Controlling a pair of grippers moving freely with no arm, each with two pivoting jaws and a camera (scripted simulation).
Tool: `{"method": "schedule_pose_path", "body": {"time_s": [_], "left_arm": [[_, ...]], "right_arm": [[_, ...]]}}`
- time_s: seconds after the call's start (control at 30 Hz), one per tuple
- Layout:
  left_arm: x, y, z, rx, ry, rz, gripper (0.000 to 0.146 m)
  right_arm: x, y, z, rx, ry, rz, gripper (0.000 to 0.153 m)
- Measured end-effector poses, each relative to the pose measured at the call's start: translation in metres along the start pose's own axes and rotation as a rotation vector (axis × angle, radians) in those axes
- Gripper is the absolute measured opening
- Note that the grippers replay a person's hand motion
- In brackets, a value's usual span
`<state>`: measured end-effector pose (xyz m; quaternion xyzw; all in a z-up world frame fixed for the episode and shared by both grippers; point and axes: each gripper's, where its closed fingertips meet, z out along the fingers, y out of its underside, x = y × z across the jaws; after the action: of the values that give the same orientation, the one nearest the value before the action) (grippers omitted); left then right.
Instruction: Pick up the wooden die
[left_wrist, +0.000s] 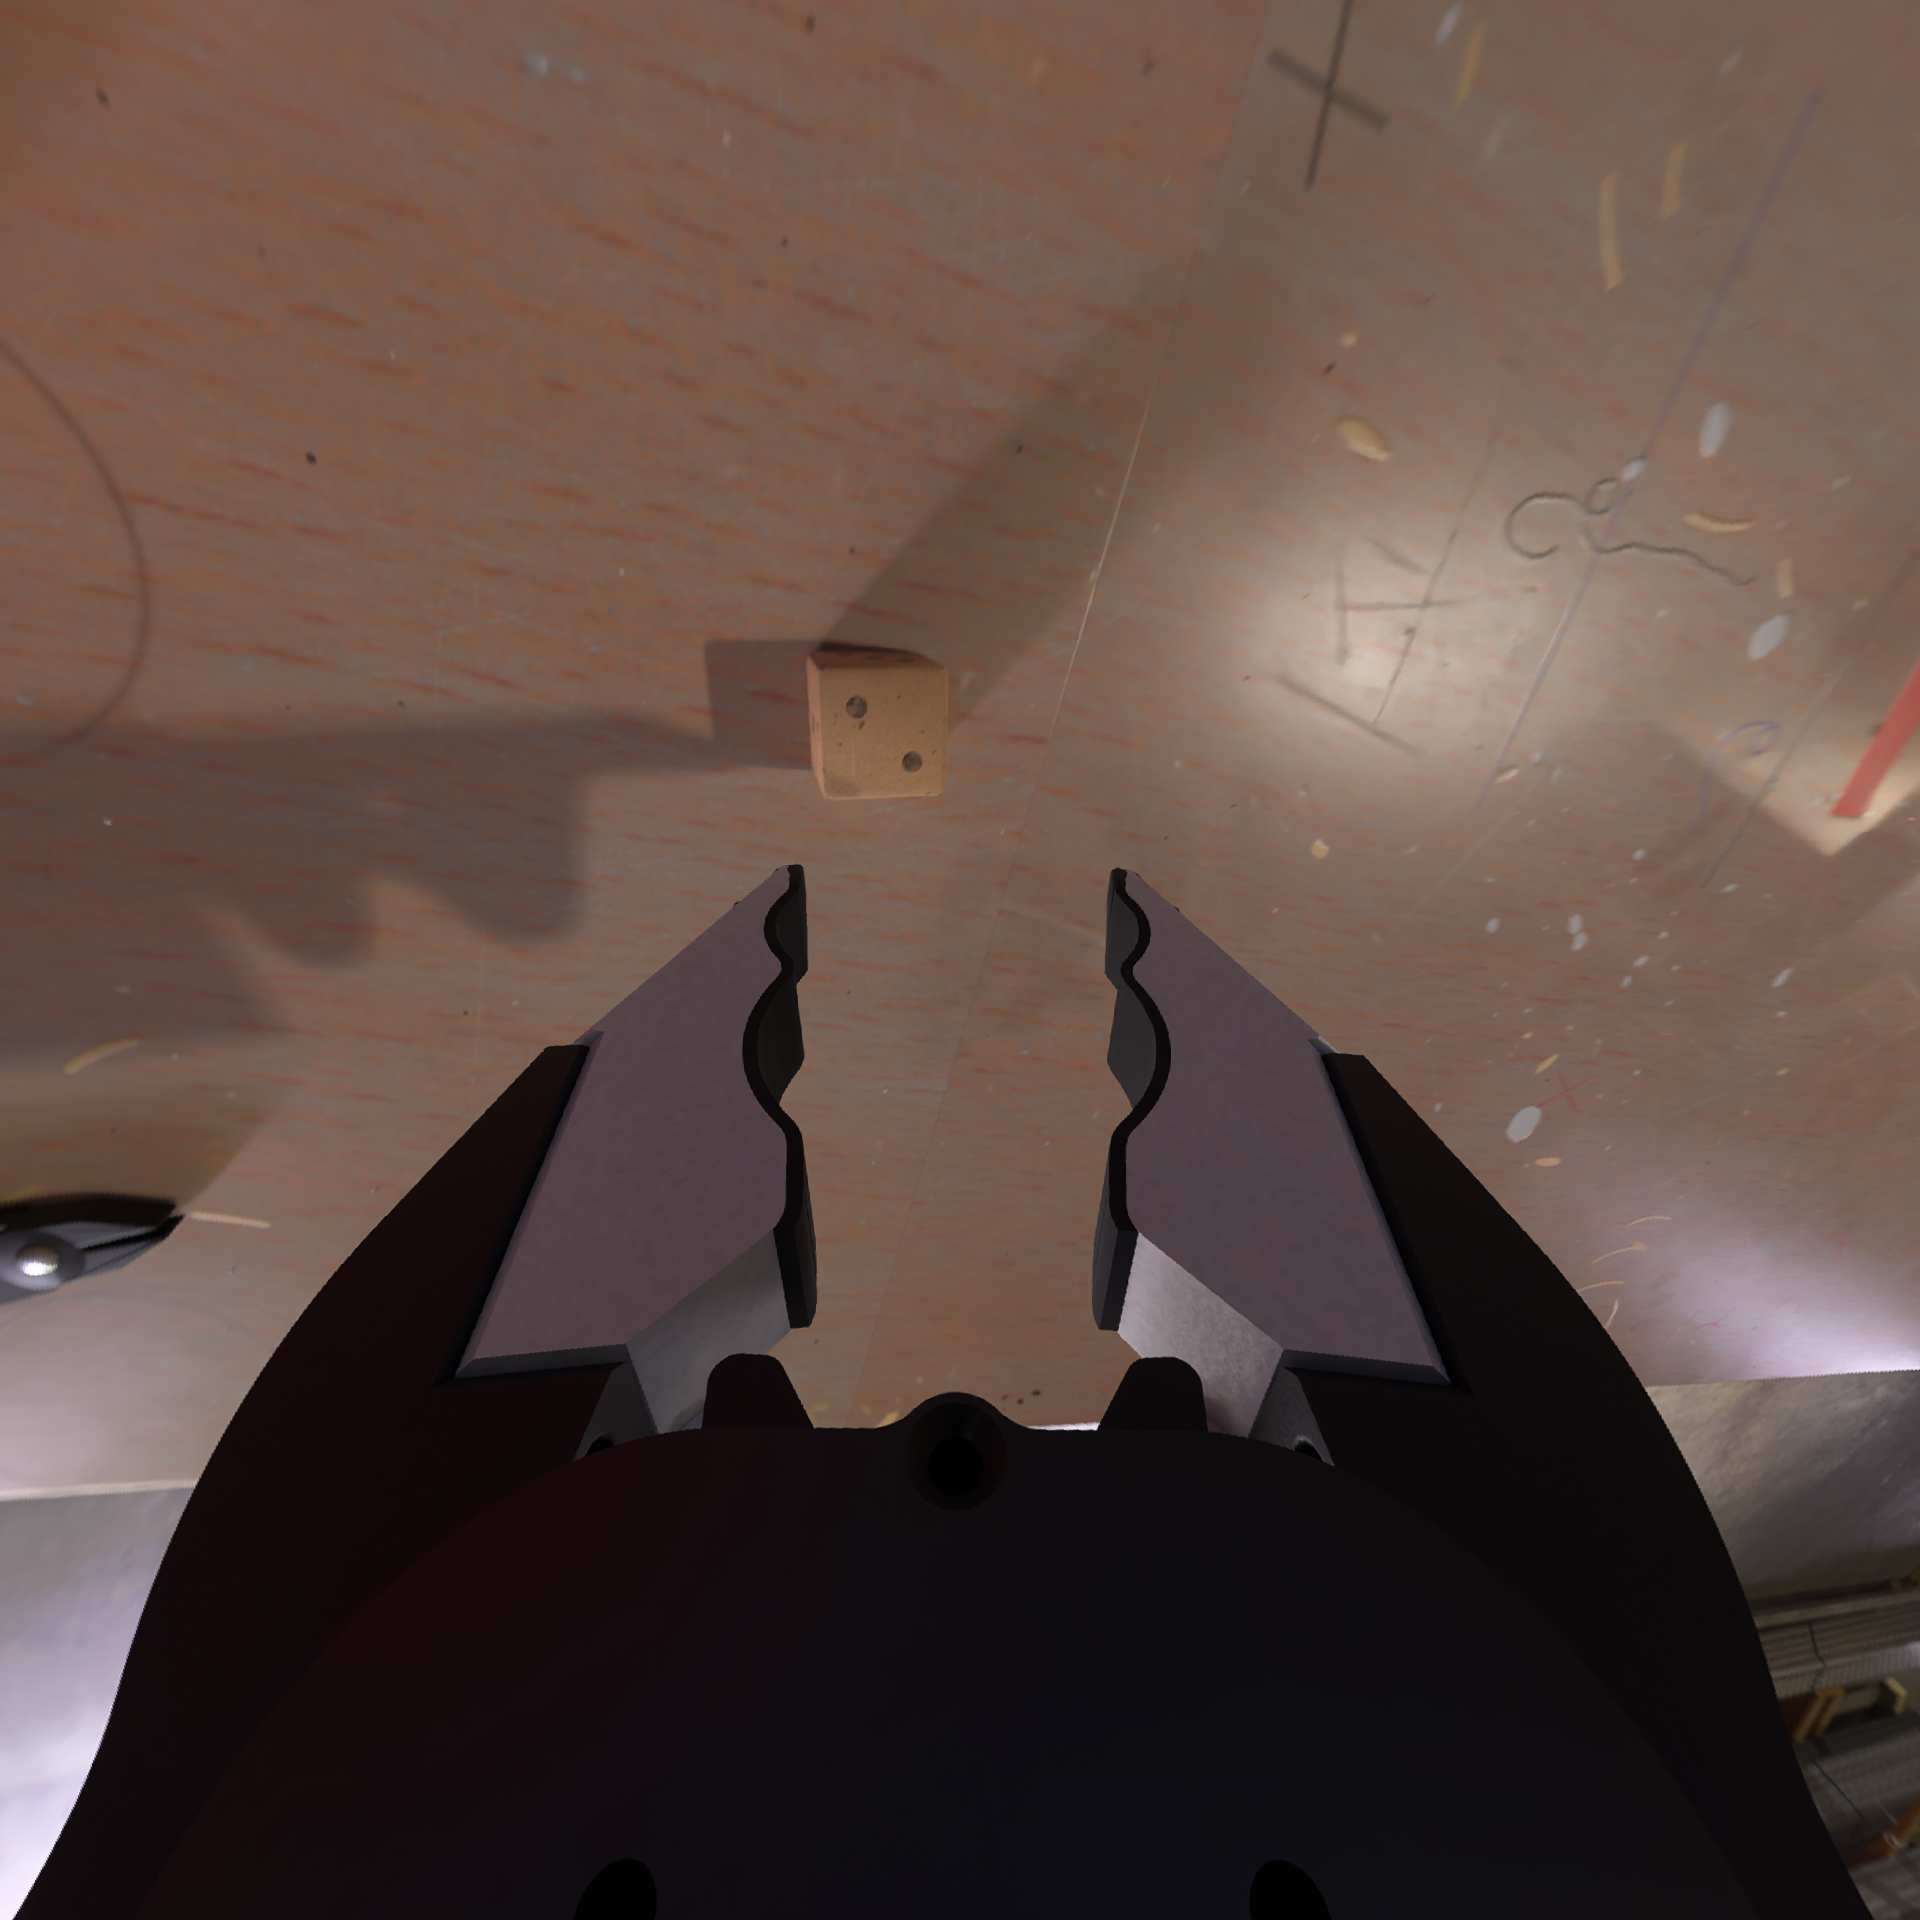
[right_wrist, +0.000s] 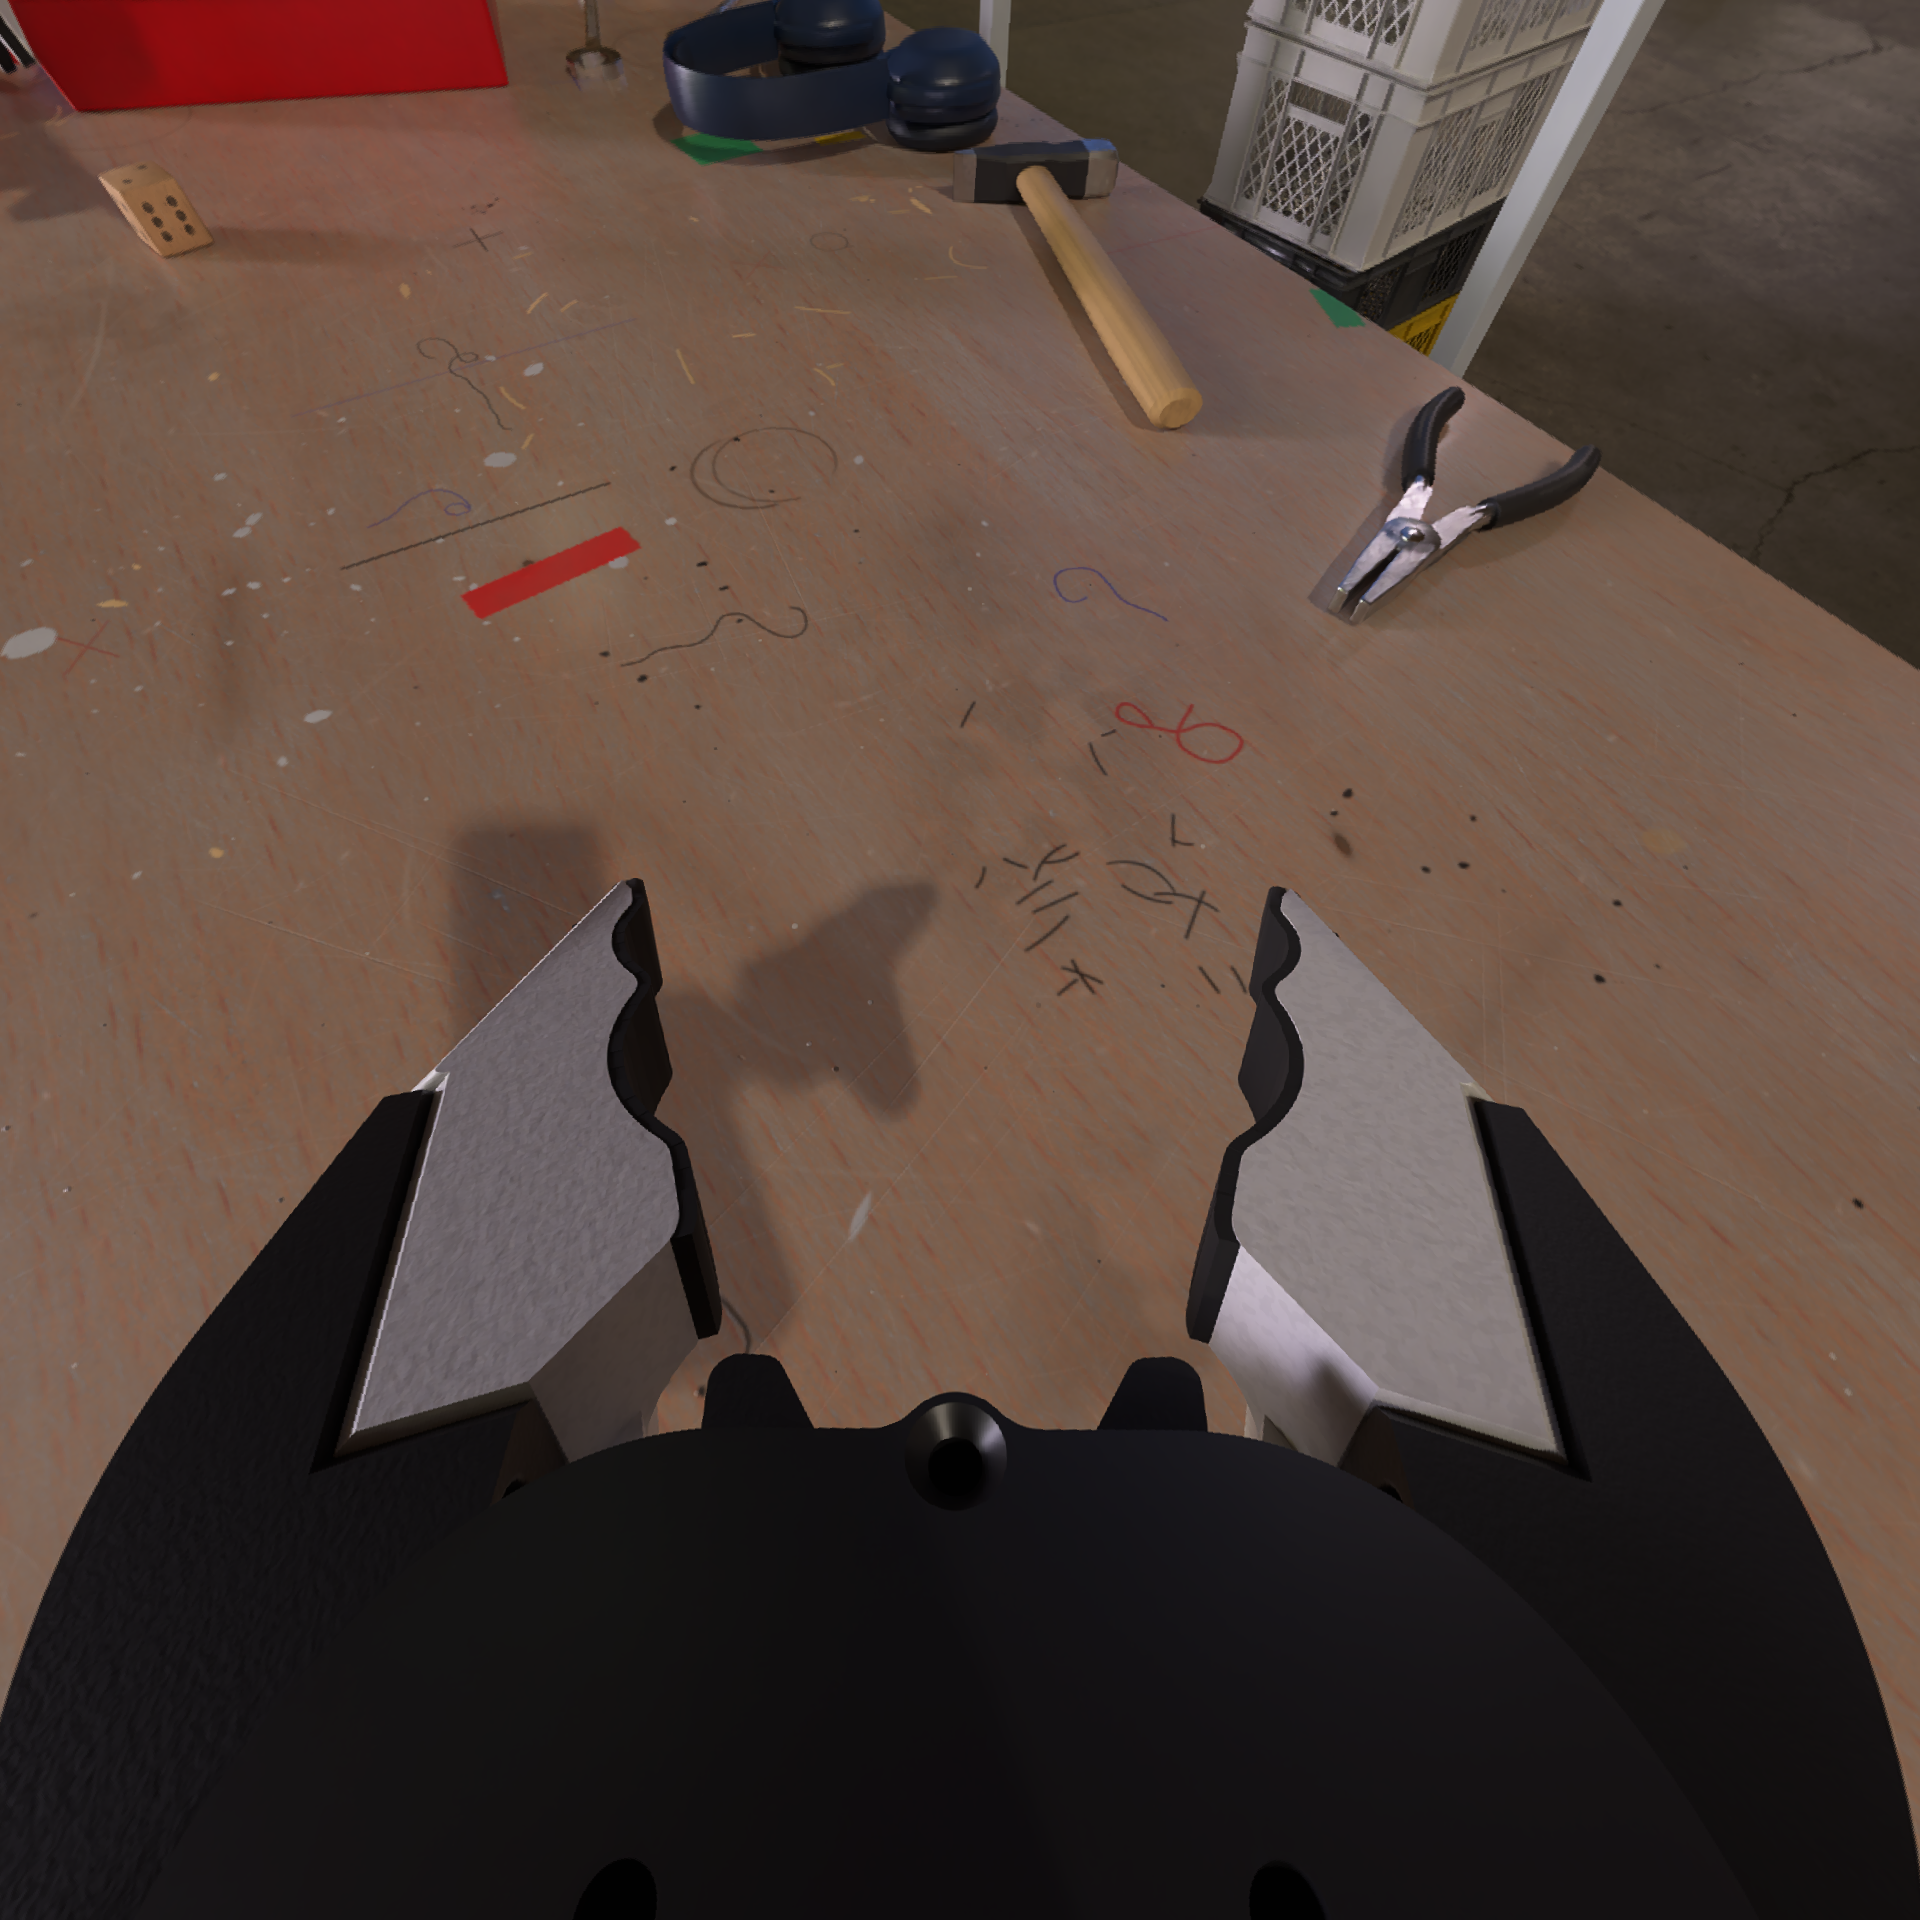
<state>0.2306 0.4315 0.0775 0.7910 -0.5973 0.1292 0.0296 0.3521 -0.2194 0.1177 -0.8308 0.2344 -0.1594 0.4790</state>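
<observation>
Wooden die (left_wrist: 879, 722) sits clear beyond left gripper (left_wrist: 954, 873).

Ahead I see a hammer (right_wrist: 1081, 249) upper centre, pliers (right_wrist: 1455, 509) right, blue earmuffs (right_wrist: 831, 78) and a red box (right_wrist: 270, 47) along the top.

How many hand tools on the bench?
2: a hammer at the far right edge, and pliers nearer, also by the right edge. Others may sit out of view.
</observation>
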Motion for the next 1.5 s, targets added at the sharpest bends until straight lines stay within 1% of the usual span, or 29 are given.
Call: {"method": "schedule_pose_path", "body": {"time_s": [0.1,0.27,0.37,0.47,0.53,0.57,0.67,0.83,0.9,1.0,1.27,1.33,1.4,1.47,1.5], "left_arm": [[-0.001,0.006,0.008,-0.07,-0.029,-0.013,0.057],[0.003,0.002,0.016,-0.107,0.027,-0.072,0.041],[0.001,-0.003,0.017,-0.12,0.033,-0.108,0.035],[0.001,-0.006,0.017,-0.132,0.024,-0.117,0.035],[-0.001,-0.007,0.015,-0.139,-0.016,-0.102,0.041],[-0.002,-0.008,0.014,-0.136,-0.035,-0.096,0.042],[-0.003,-0.01,0.014,-0.137,-0.056,-0.102,0.04],[-0.01,-0.009,0.026,-0.168,-0.083,-0.132,0.04],[-0.013,-0.01,0.03,-0.164,-0.092,-0.135,0.043],[-0.013,-0.014,0.036,-0.144,-0.08,-0.134,0.044],[-0.02,-0.018,0.039,-0.102,-0.119,-0.098,0.029],[-0.02,-0.017,0.039,-0.092,-0.137,-0.077,0.028],[-0.019,-0.017,0.04,-0.079,-0.147,-0.054,0.031],[-0.02,-0.014,0.041,-0.085,-0.185,-0.035,0.049],[-0.021,-0.011,0.042,-0.104,-0.206,-0.019,0.054]], "right_arm": [[0.003,0.004,-0.002,0.003,0.001,0.01,0.114],[0.007,0.007,-0.003,0.007,-0.005,0.016,0.114],[0.008,0.009,-0.005,0.015,-0.007,0.022,0.114],[0.01,0.011,-0.007,0.02,-0.003,0.028,0.114],[0.012,0.013,-0.01,0.02,0.001,0.036,0.114],[0.014,0.014,-0.011,0.02,0.003,0.038,0.114],[0.016,0.014,-0.013,0.022,0.009,0.038,0.114],[0.015,0.014,-0.013,0.026,0.006,0.039,0.114],[0.015,0.015,-0.012,0.025,0.004,0.04,0.114],[0.015,0.016,-0.014,0.024,0.007,0.04,0.114],[0.017,0.015,-0.015,0.031,0.012,0.044,0.114],[0.016,0.016,-0.014,0.032,0.009,0.046,0.114],[0.016,0.016,-0.013,0.032,0.007,0.046,0.114],[0.016,0.017,-0.014,0.031,0.008,0.044,0.114],[0.016,0.016,-0.014,0.032,0.009,0.045,0.114]]}}
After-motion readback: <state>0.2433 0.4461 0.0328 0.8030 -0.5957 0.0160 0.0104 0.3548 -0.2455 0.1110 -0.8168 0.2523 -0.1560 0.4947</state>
